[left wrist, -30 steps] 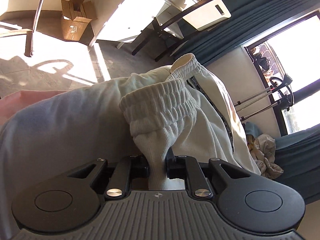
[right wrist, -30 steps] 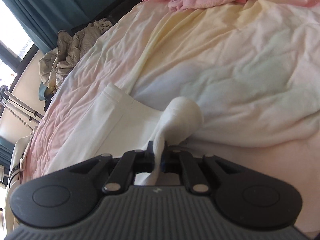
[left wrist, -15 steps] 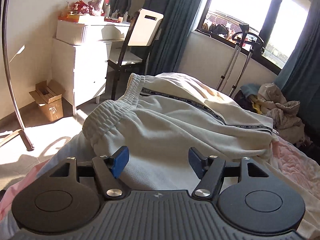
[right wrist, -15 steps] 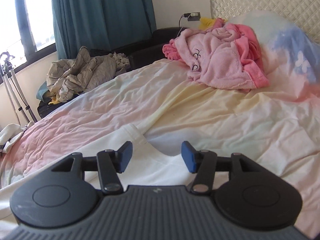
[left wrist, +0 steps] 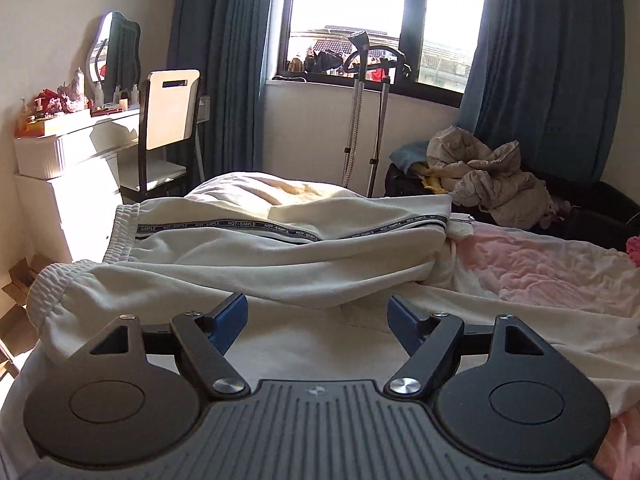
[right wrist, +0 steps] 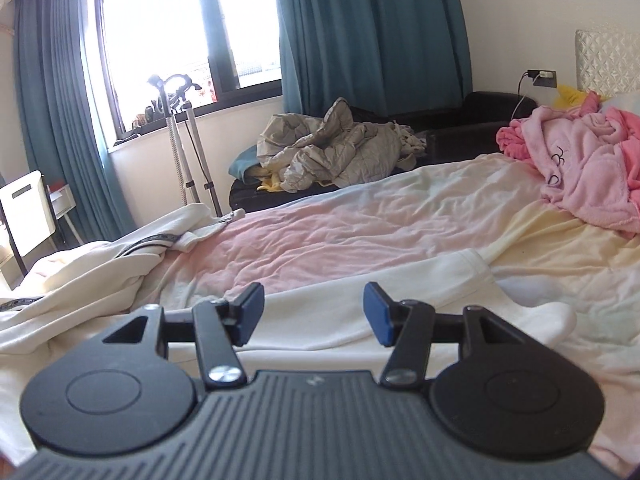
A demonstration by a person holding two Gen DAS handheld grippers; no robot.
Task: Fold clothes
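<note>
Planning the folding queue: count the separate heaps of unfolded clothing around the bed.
3: the white sweatpants sprawled on the bed's foot, a pink garment bunched near the headboard, and a grey pile on the dark sofa beside the bed. More may lie out of view.

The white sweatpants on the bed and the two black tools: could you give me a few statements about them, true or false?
1. The left tool is clamped on the white sweatpants with the black printed stripe. False: its jaws stand open, holding nothing.
2. The right tool is open. True.
3. The sweatpants lie on the pink and cream bedspread. True.
4. The fluffy pink robe sits on the white chair. False: it lies on the bed.
</note>
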